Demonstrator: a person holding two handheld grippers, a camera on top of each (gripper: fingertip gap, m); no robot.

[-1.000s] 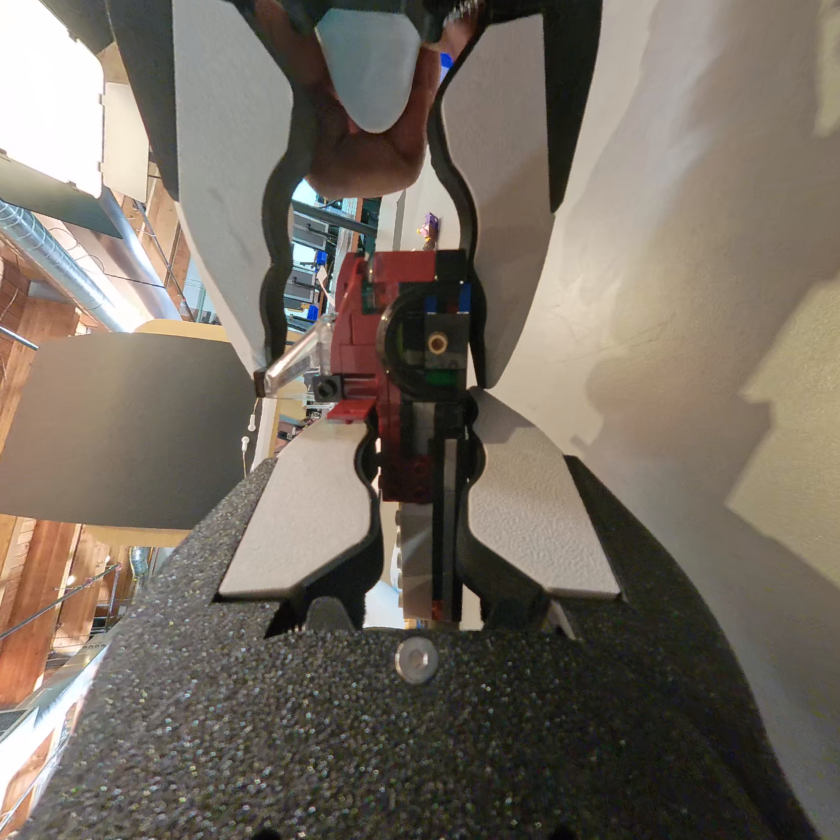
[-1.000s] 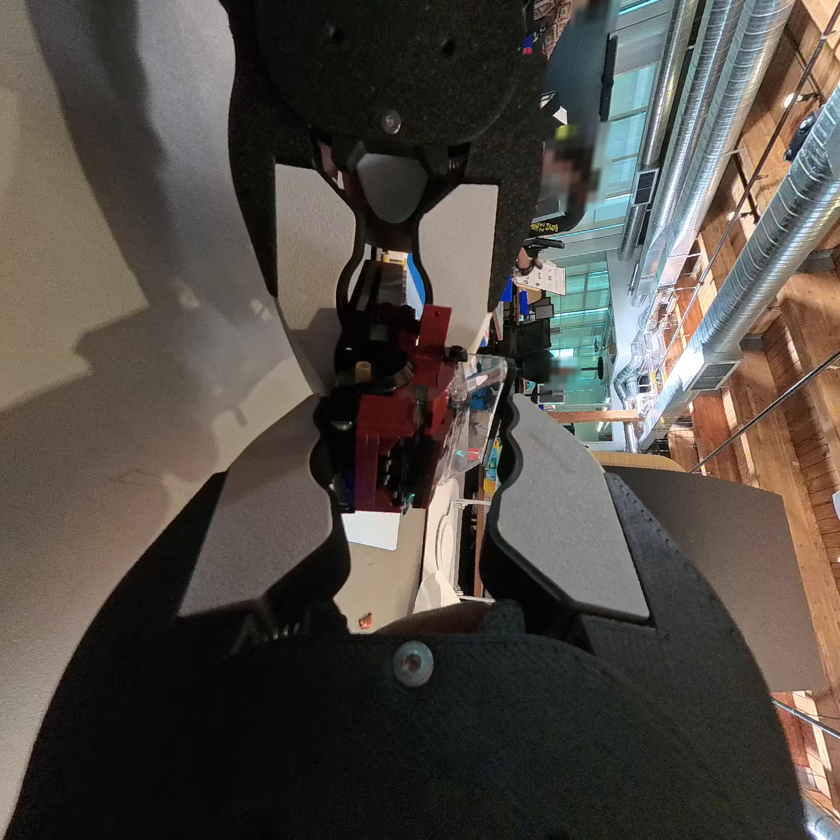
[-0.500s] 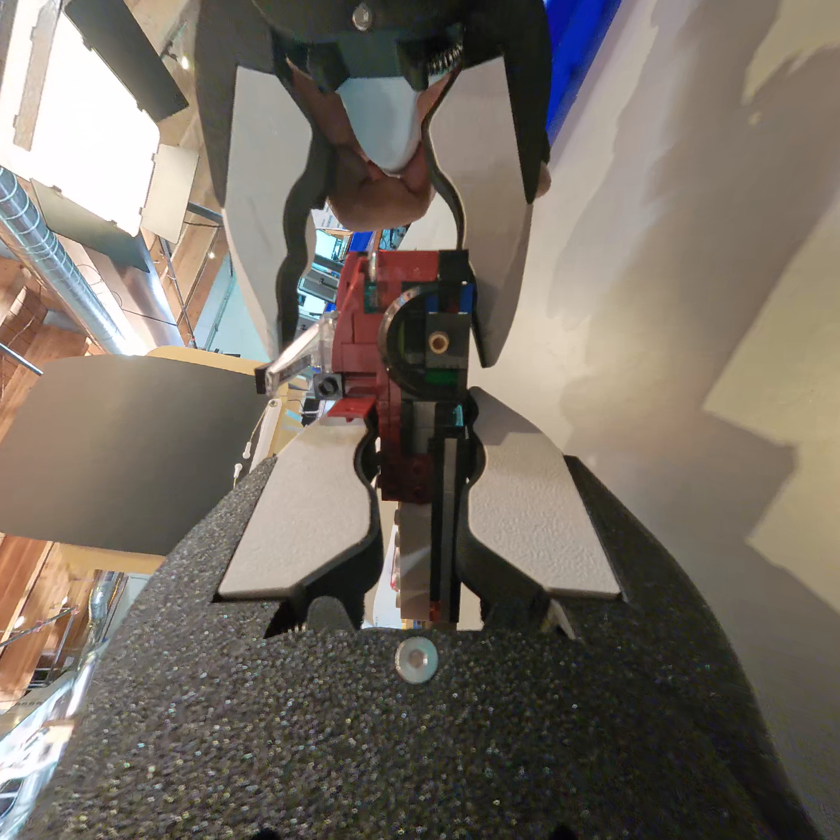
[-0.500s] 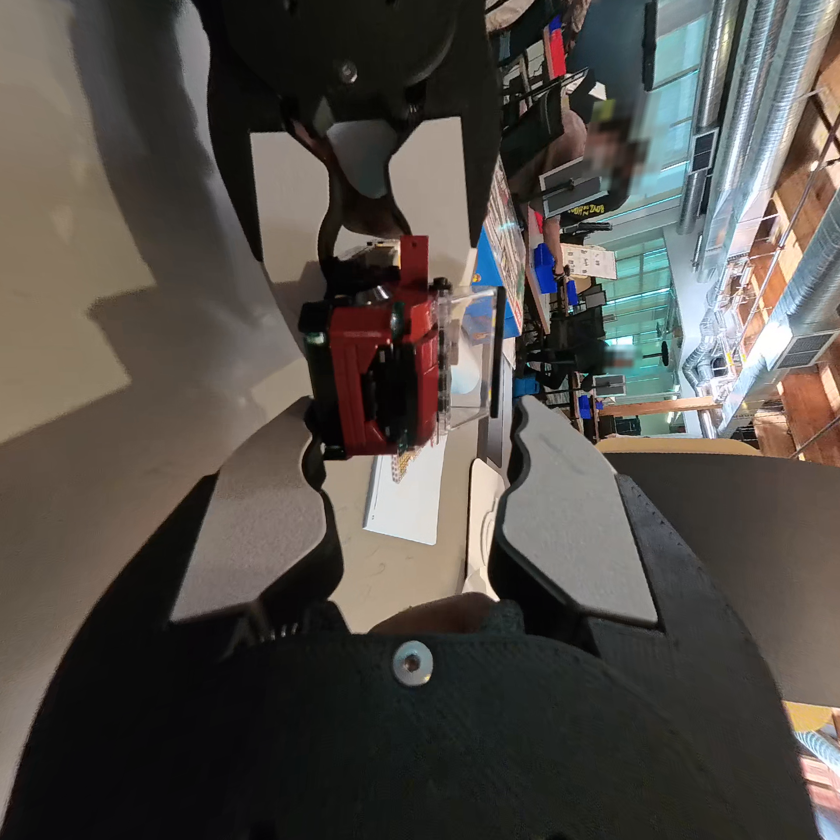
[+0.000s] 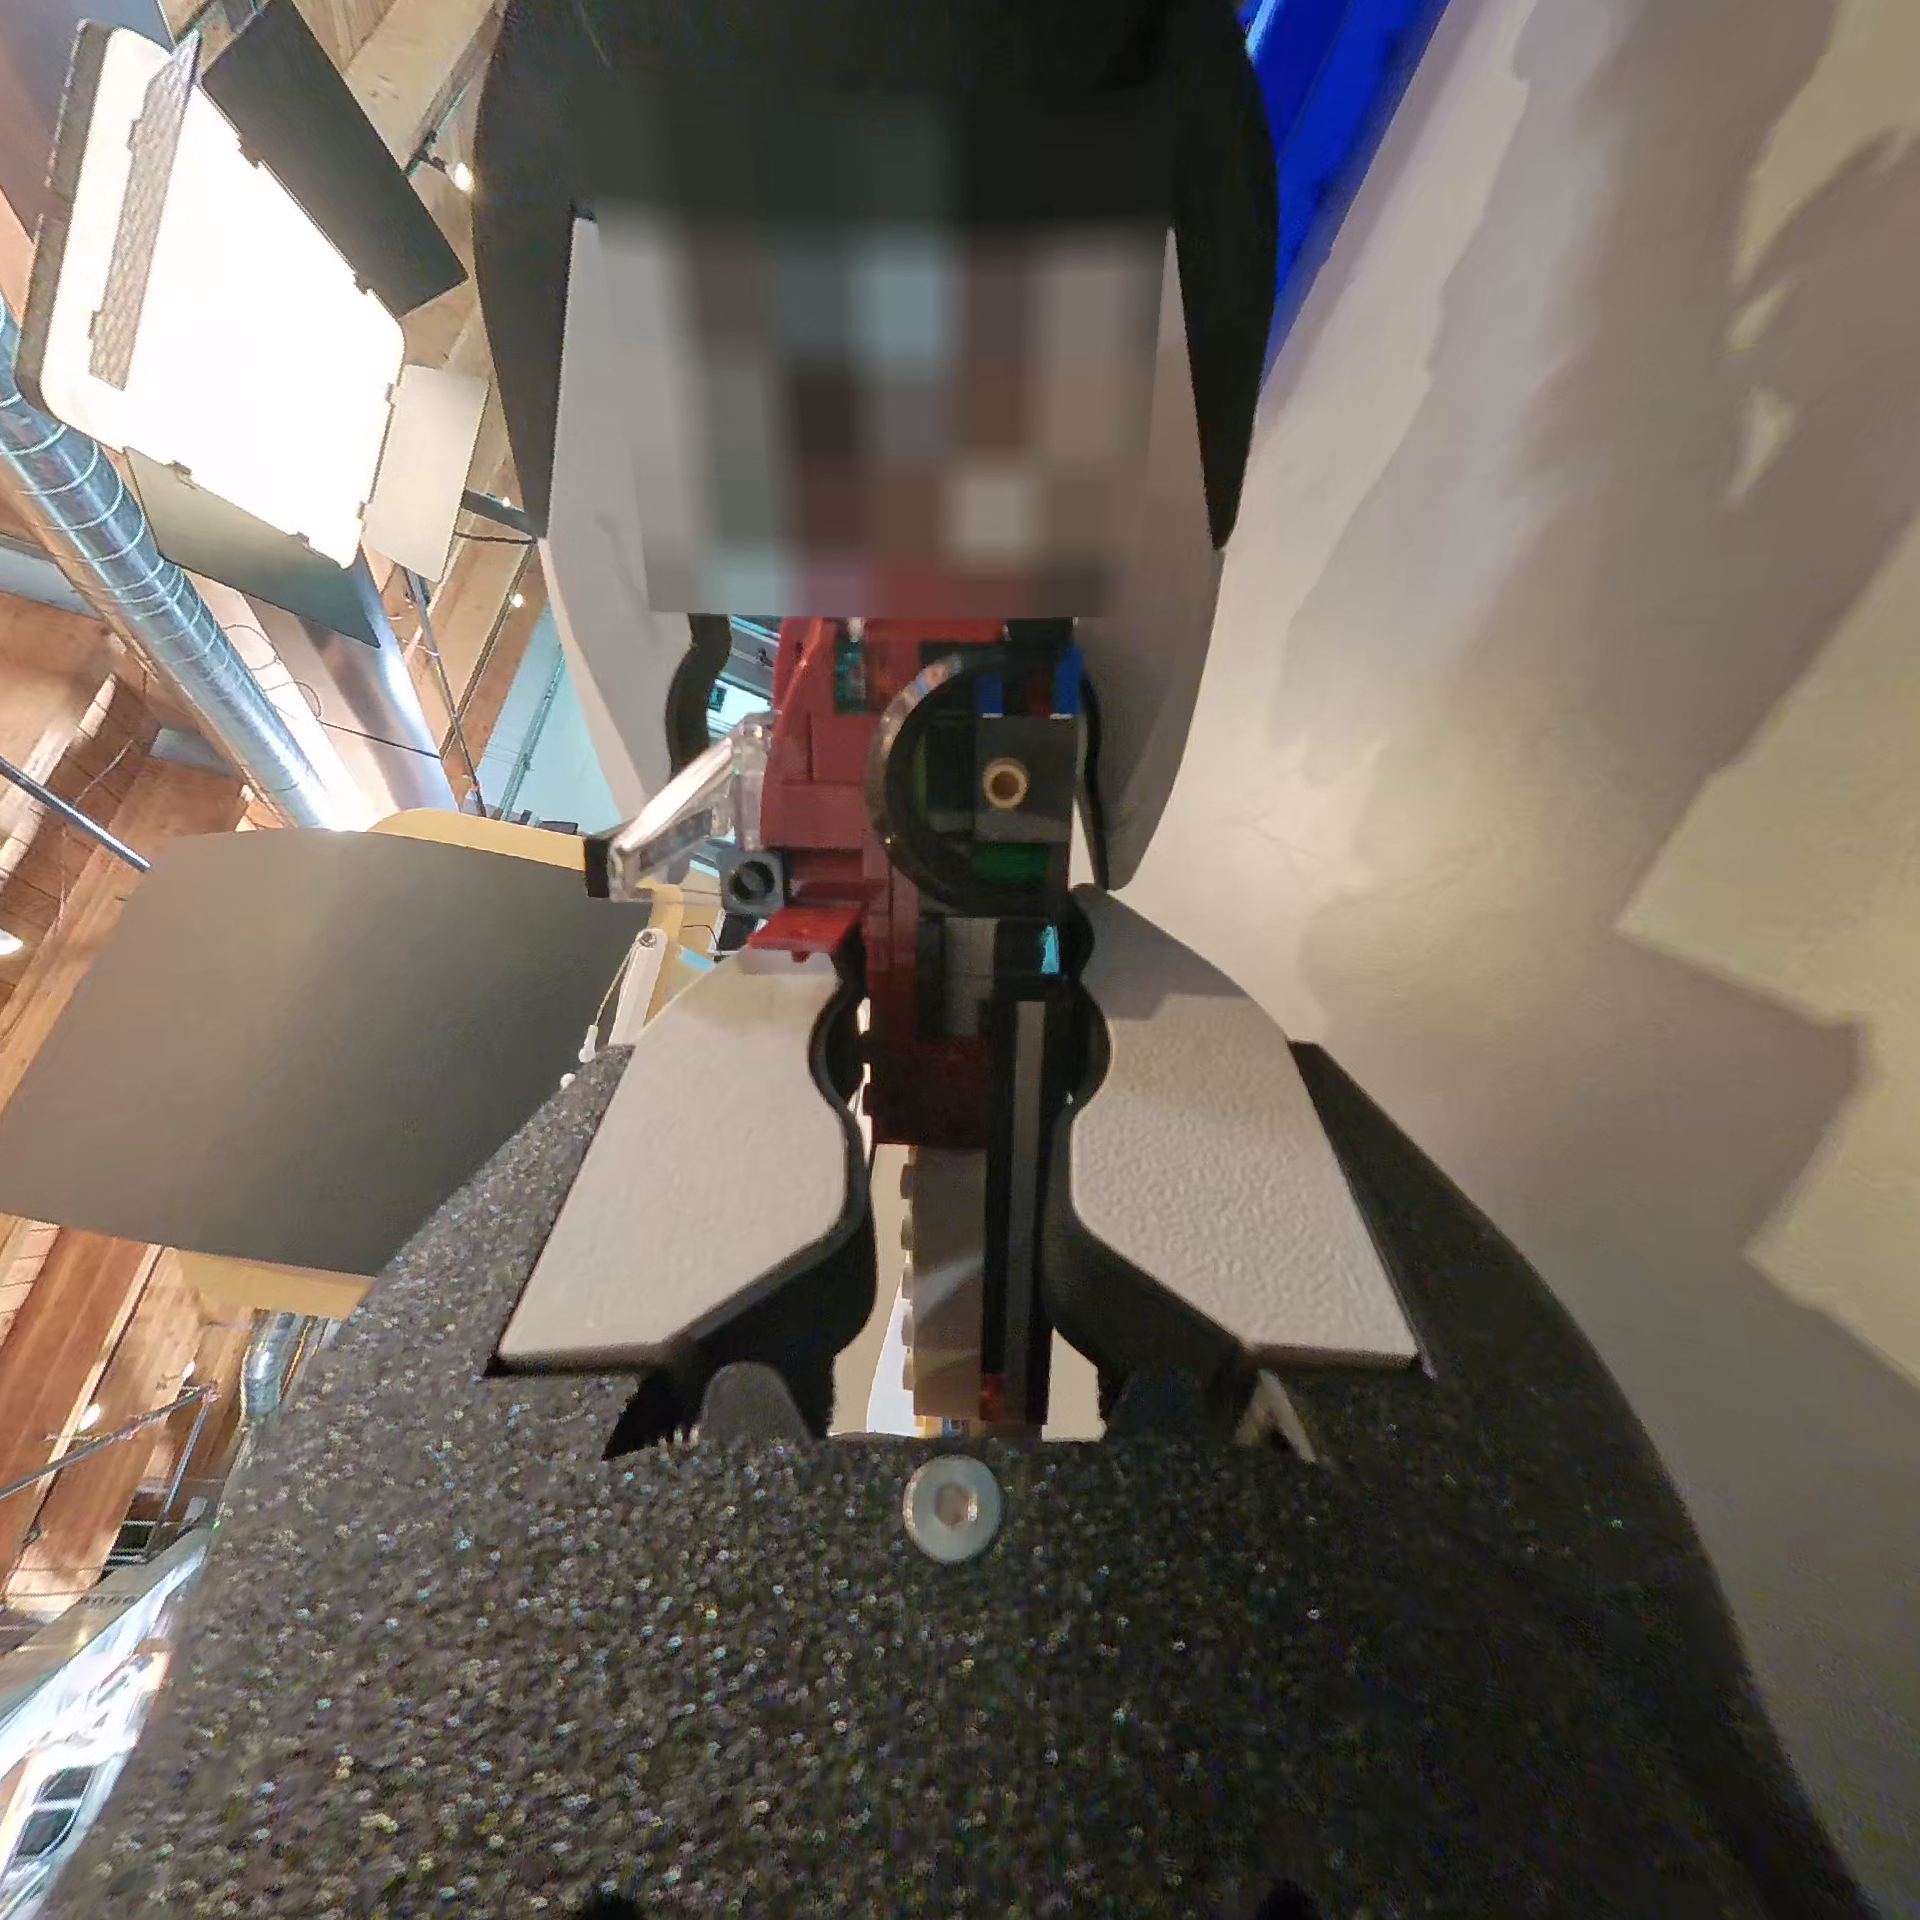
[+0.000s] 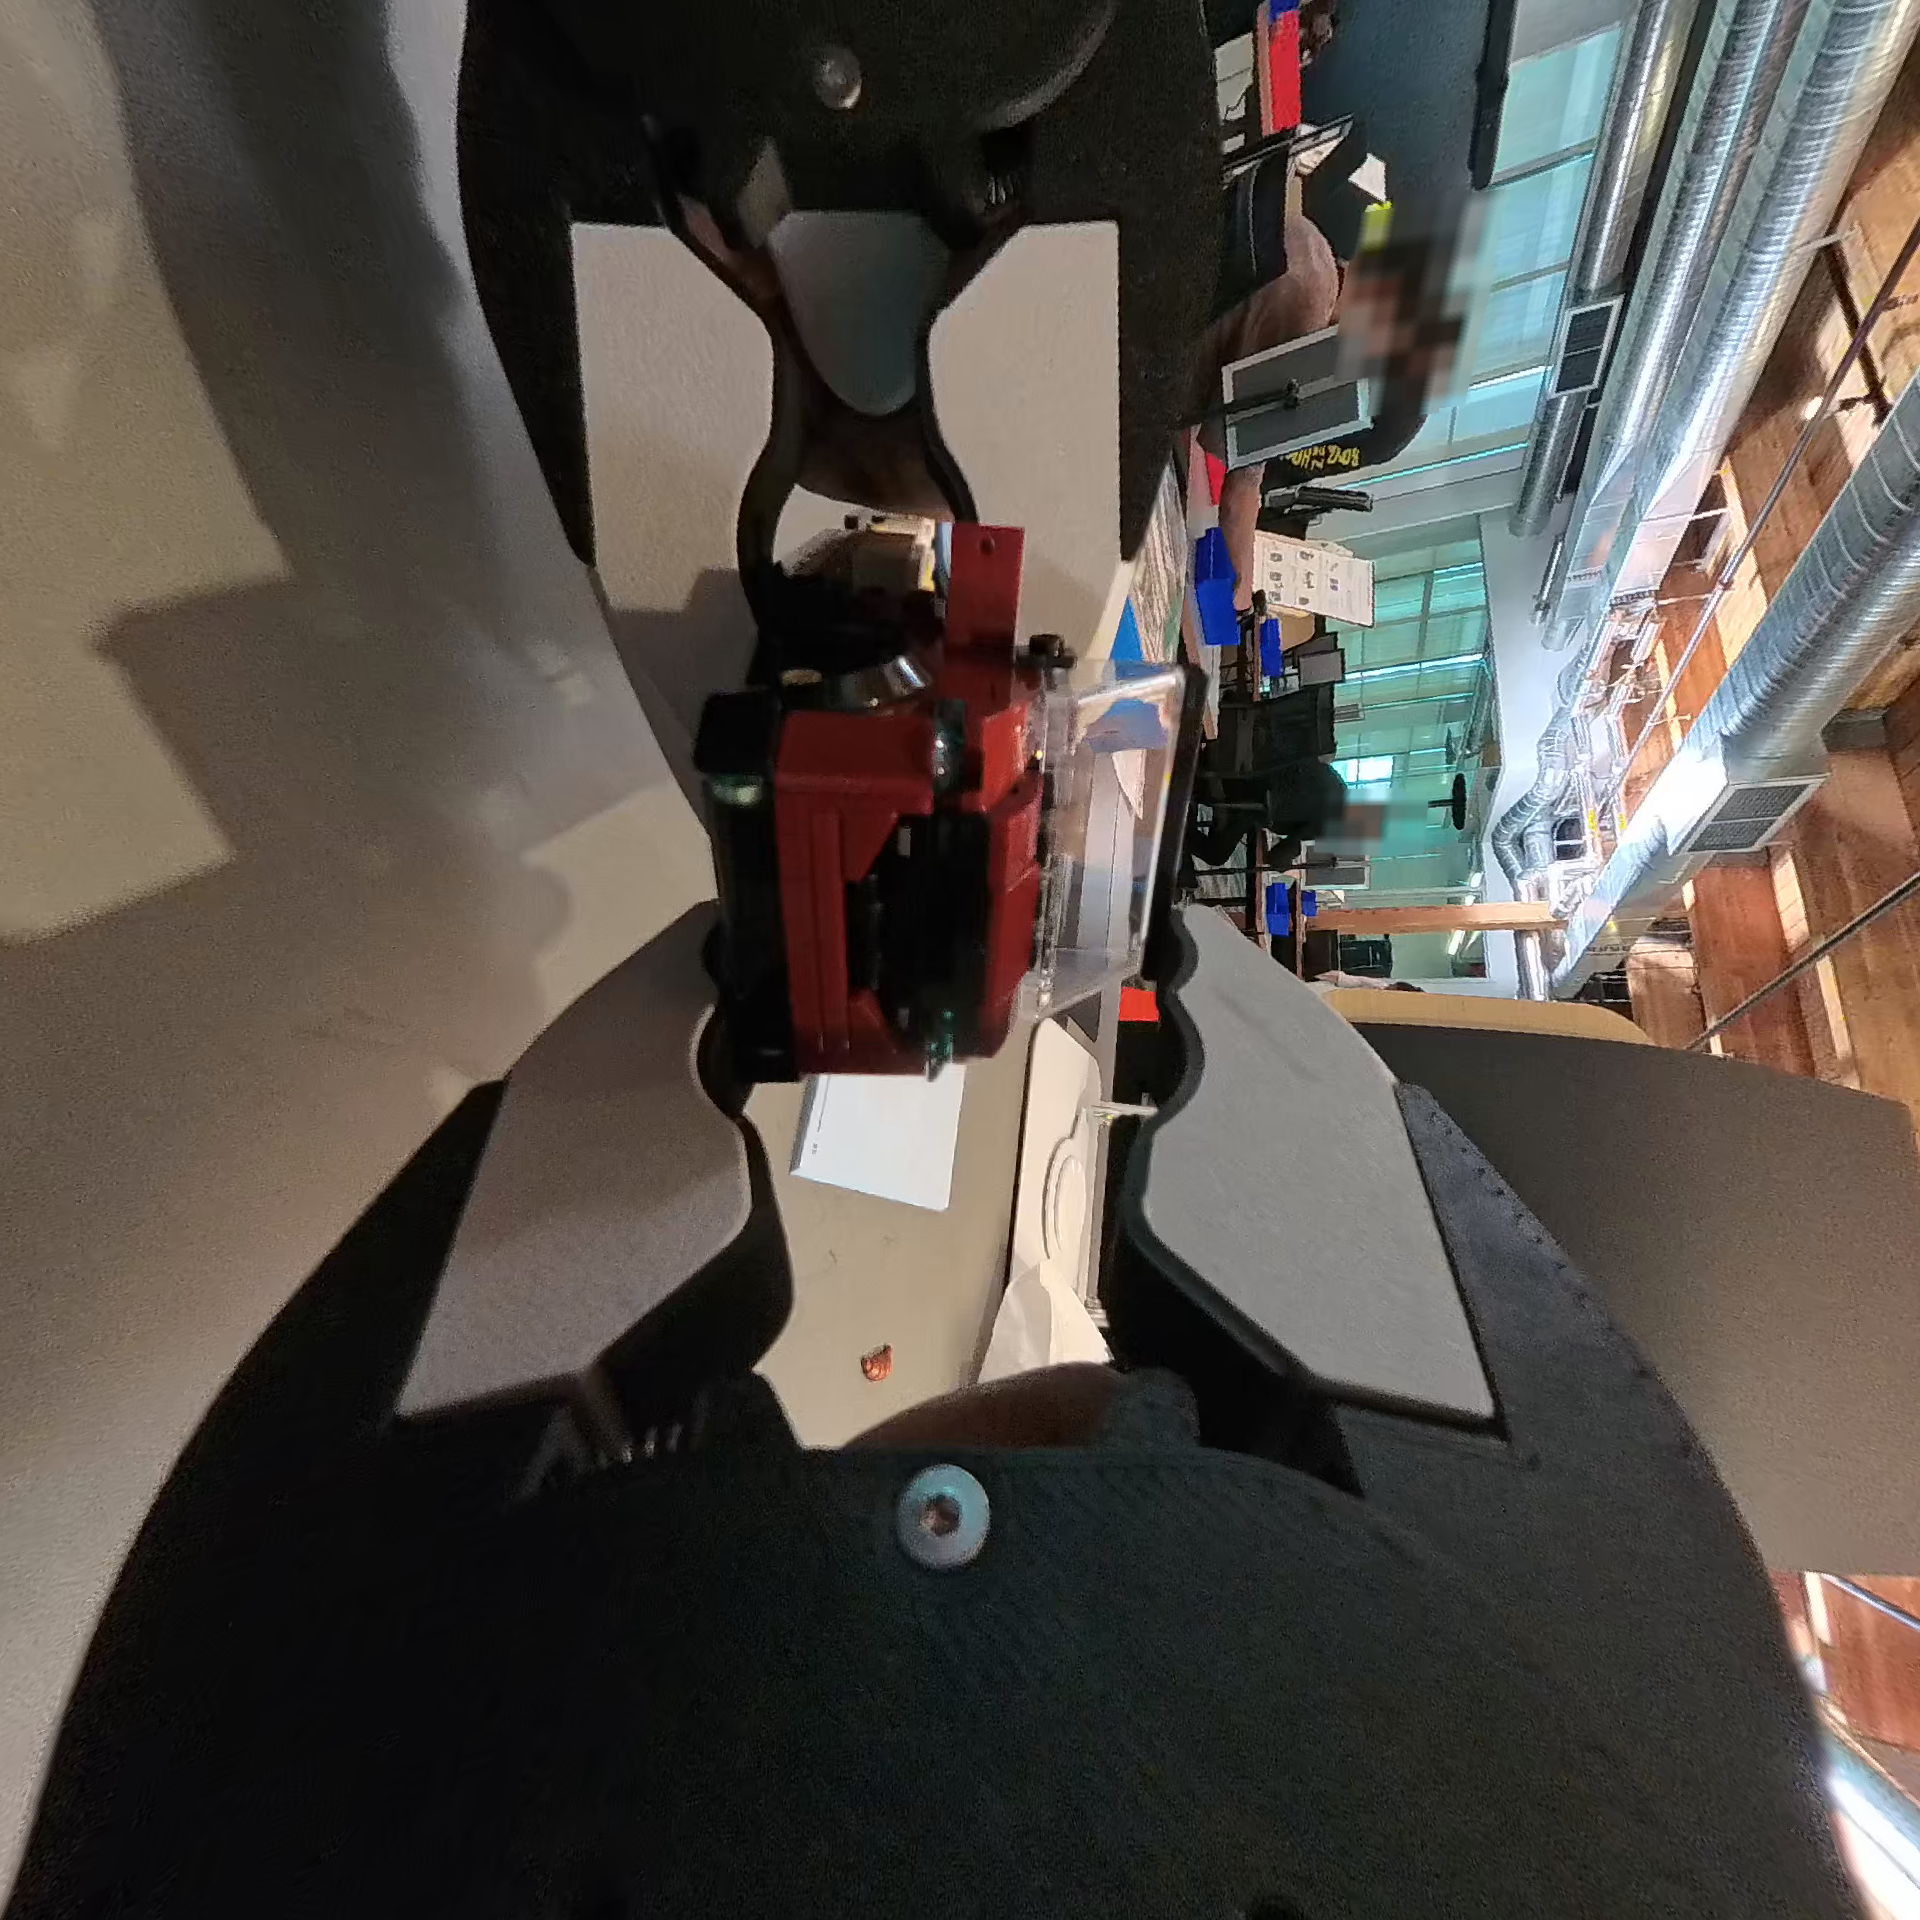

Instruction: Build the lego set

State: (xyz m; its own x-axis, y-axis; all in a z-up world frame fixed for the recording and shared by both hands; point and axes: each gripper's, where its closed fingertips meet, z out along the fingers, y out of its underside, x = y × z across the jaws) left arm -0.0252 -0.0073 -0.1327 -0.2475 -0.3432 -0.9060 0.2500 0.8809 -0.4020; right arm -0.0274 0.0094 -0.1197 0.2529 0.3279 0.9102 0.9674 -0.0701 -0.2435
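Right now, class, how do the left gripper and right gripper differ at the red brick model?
The left gripper is clamped narrowly on the model at its slim black-and-red end; the right gripper stands wider, flanking the end with the clear windscreen; whether it presses is unclear. Both face each other around one model.

the left gripper [image 5: 961,997] squeezes a red and black toy brick car [image 5: 935,831] - the right gripper [image 5: 883,665] faces it, fingers beside the car.
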